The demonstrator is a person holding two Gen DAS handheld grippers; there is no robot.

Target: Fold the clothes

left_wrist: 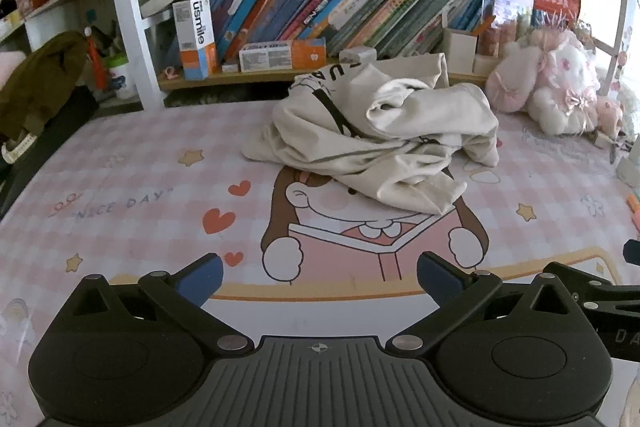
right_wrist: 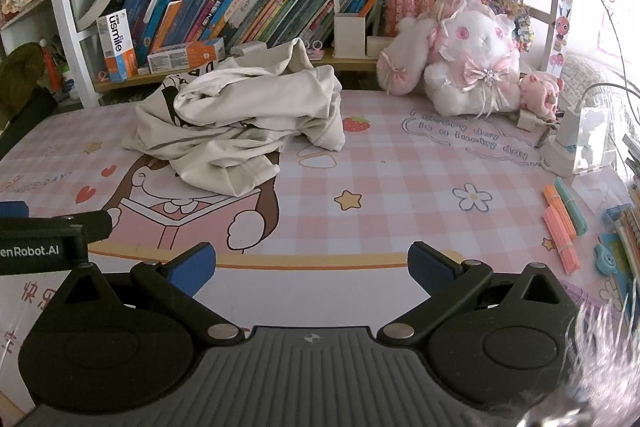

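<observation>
Here the left hand-held gripper [left_wrist: 319, 277] is held low over the near edge of the counter [left_wrist: 120, 187], its blue-padded fingers [left_wrist: 202, 277] spread wide apart with nothing between them. The right hand-held gripper [right_wrist: 311, 267] is held the same way just beside it, fingers [right_wrist: 430, 269] wide open and empty; part of it is seen at the right edge of the left wrist view, and part of the left one at the left edge of the right wrist view.

The counter is covered by a pink checked mat [right_wrist: 400, 179] printed with a cartoon girl reading a book, hearts, stars and the words "NICE DAY". Well beyond both grippers, toward the back of the counter, a cream garment [left_wrist: 372, 135] with dark printed lettering is lying in a crumpled heap, unfolded, partly over the cartoon girl's head. In the right wrist view the same garment [right_wrist: 240, 123] is seen to the left of centre.

To the right of the heap a white and pink plush rabbit [right_wrist: 468, 67] is propped against the shelf, with a small pink plush [right_wrist: 538, 93] beside it. Near the right edge of the counter, bundles of orange and teal sticks [right_wrist: 560, 223] and a white charger [right_wrist: 568, 135] are lying. Behind the counter a low shelf is packed with leaning books [left_wrist: 320, 7], an upright "usmile" box [left_wrist: 196, 39] and an orange and white box [left_wrist: 282, 55] lying flat.
</observation>
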